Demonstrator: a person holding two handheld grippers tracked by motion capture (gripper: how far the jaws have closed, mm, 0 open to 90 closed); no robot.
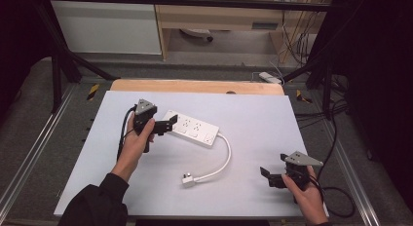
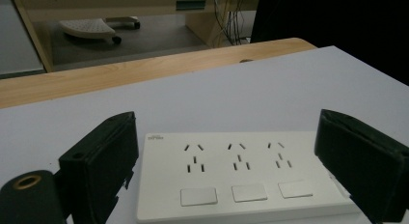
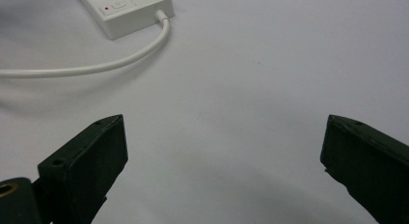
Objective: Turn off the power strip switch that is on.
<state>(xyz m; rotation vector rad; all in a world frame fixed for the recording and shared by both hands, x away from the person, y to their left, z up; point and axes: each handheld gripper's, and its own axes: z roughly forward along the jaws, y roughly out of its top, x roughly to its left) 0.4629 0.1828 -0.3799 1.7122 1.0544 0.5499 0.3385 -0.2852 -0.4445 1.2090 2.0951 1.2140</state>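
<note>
A white power strip (image 1: 193, 128) lies flat on the white table sheet (image 1: 253, 119), left of centre. Its white cable (image 1: 225, 160) curves toward me and ends in a plug (image 1: 188, 179). My left gripper (image 1: 168, 124) is at the strip's left end, open. In the left gripper view the strip (image 2: 241, 175), with three sockets and three switches, lies between and just ahead of the spread jaws of that gripper (image 2: 226, 132). My right gripper (image 1: 267, 173) is low at the front right, open and holding nothing. The right gripper view has the gripper (image 3: 223, 132) over bare sheet, with the strip's cable end (image 3: 130, 11) and cable (image 3: 96, 67) farther off.
A strip of wooden tabletop (image 1: 195, 85) runs behind the white sheet. Black frame posts stand at the back corners. Loose black cables (image 1: 341, 197) lie right of the table. Beyond are a wooden desk and a chair base (image 2: 89, 27).
</note>
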